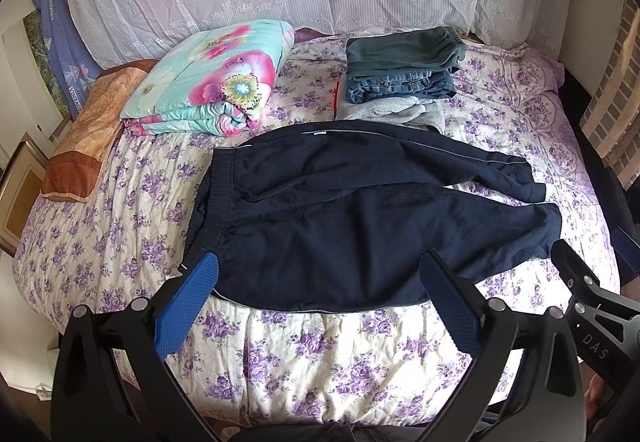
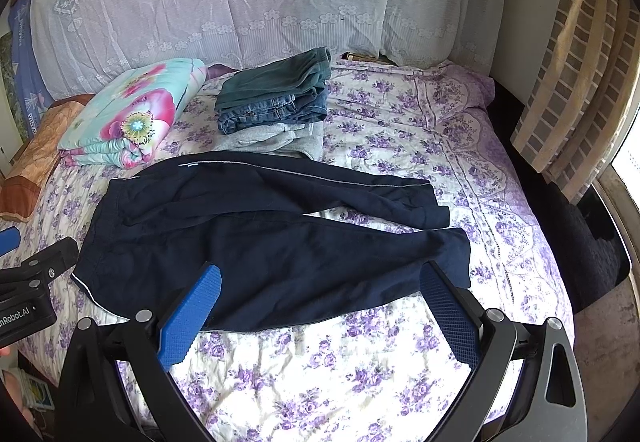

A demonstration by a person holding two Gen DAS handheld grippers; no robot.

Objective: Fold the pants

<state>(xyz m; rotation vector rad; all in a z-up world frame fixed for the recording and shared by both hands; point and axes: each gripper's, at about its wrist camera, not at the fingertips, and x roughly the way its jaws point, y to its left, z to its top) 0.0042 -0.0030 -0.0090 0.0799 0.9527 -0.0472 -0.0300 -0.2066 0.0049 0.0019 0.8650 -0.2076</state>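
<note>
The dark pants (image 1: 360, 209) lie flat on the flowery bed (image 1: 320, 362), long way left to right across the frame middle, waistband nearer the left gripper (image 1: 318, 270), leg ends nearer the right gripper (image 2: 320, 278), both wide open, empty.

White letters "DAS" stand on the black metal body of the right claw (image 1: 596, 338), seen at the right edge of the left wrist view. In the right wrist view, the black body of the left claw (image 2: 24, 306) bears white print "nRobot.AI", its start cut off by the frame edge. Lettering on the blue printed cloth (image 1: 60, 41) is too blurred to read.
</note>
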